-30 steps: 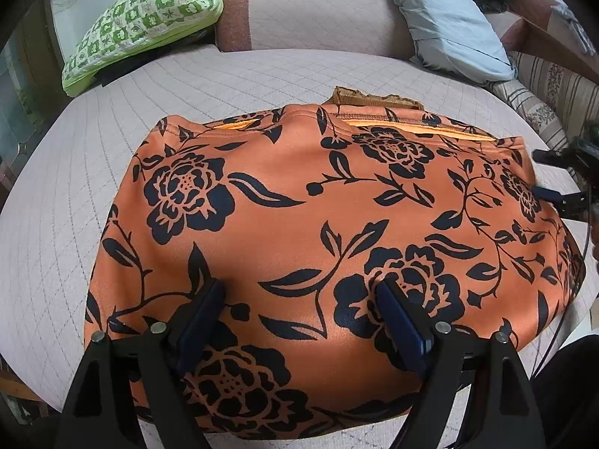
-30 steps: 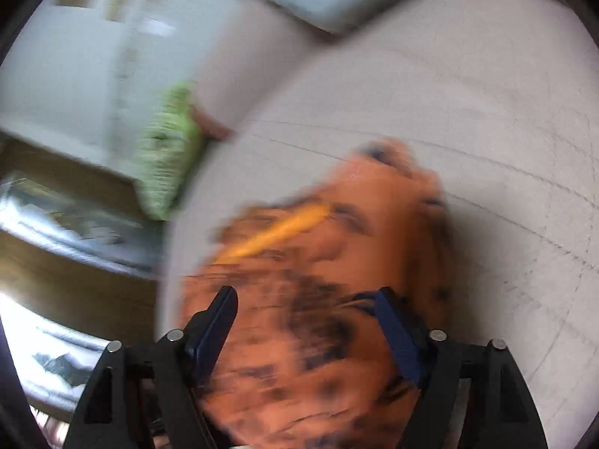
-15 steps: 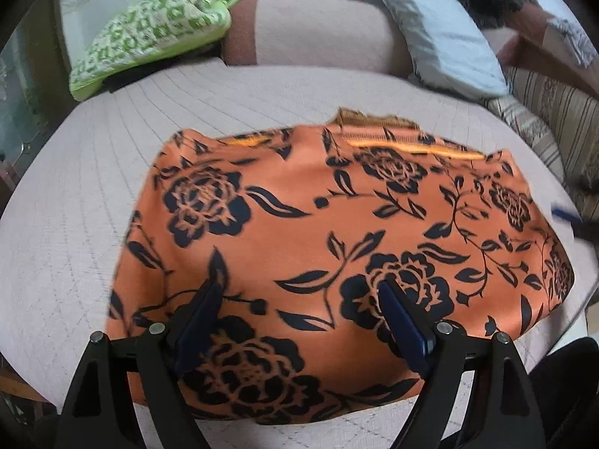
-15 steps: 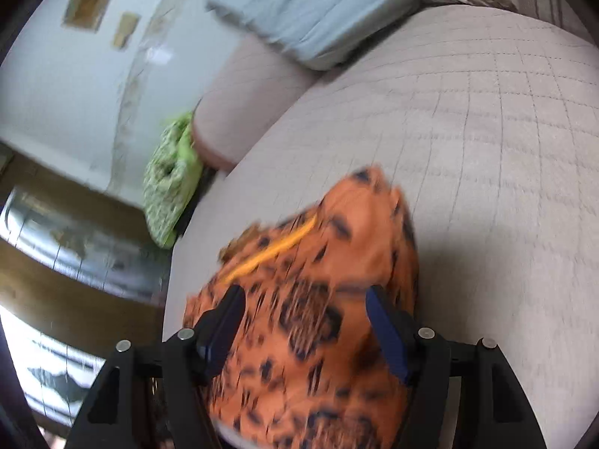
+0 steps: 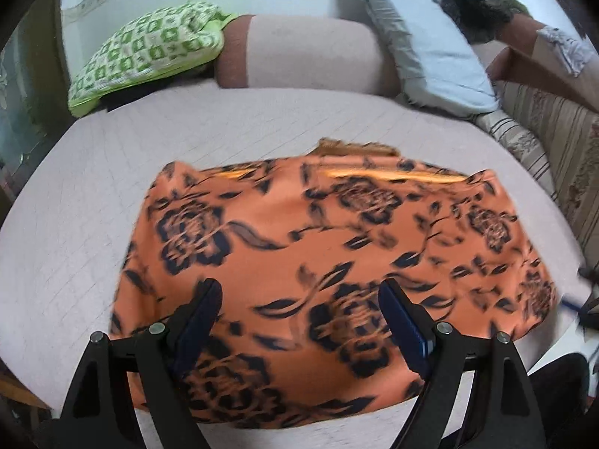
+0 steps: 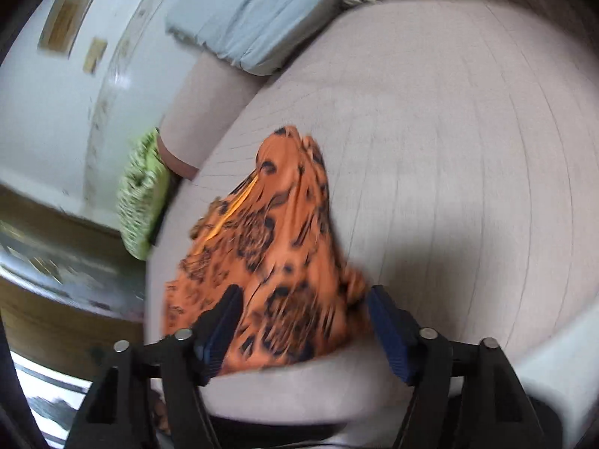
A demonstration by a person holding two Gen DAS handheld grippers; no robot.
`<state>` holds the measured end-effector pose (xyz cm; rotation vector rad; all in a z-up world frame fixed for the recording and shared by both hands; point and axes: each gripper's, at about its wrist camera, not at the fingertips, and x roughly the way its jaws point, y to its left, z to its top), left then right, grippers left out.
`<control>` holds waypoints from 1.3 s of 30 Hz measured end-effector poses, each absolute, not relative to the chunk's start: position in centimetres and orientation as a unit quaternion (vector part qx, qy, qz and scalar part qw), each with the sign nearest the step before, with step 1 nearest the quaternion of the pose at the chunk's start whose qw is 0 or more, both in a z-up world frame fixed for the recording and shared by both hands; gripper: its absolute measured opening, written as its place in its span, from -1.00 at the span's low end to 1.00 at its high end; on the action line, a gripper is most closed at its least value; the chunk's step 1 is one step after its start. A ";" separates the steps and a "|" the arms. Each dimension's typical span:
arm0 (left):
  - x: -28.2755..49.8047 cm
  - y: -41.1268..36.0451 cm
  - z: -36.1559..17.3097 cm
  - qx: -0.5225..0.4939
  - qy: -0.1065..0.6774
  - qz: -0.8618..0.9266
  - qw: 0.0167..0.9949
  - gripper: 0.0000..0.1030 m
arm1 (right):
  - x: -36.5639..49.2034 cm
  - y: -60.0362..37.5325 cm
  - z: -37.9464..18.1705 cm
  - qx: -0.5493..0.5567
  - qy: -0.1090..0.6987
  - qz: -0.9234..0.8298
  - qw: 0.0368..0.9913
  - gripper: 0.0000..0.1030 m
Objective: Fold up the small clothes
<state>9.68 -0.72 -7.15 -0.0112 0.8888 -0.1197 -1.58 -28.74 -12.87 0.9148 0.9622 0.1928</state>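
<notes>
An orange garment with a dark floral print (image 5: pixel 318 247) lies spread flat on the pale quilted bed (image 5: pixel 112 172). It also shows in the right wrist view (image 6: pixel 277 262), seen from its right end. My left gripper (image 5: pixel 299 318) is open and empty, hovering above the garment's near edge. My right gripper (image 6: pixel 305 321) is open and empty, just off the garment's near right end. Both views are blurred by motion.
A green checked pillow (image 5: pixel 149 52), a pale bolster (image 5: pixel 310 52) and a grey-blue pillow (image 5: pixel 430 56) line the far side of the bed. A striped cushion (image 5: pixel 554 157) lies at the right. A wooden cabinet (image 6: pixel 56 299) stands left of the bed.
Both grippers have pulled back from the garment, which now looks smaller and farther off. The right gripper has swung away from the garment's right edge, and its jaws stay open.
</notes>
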 end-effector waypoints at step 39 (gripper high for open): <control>16.2 -3.2 -12.6 0.065 0.491 -0.010 0.869 0.65 | 3.3 -20.1 -11.6 0.403 0.411 0.054 0.816 -0.75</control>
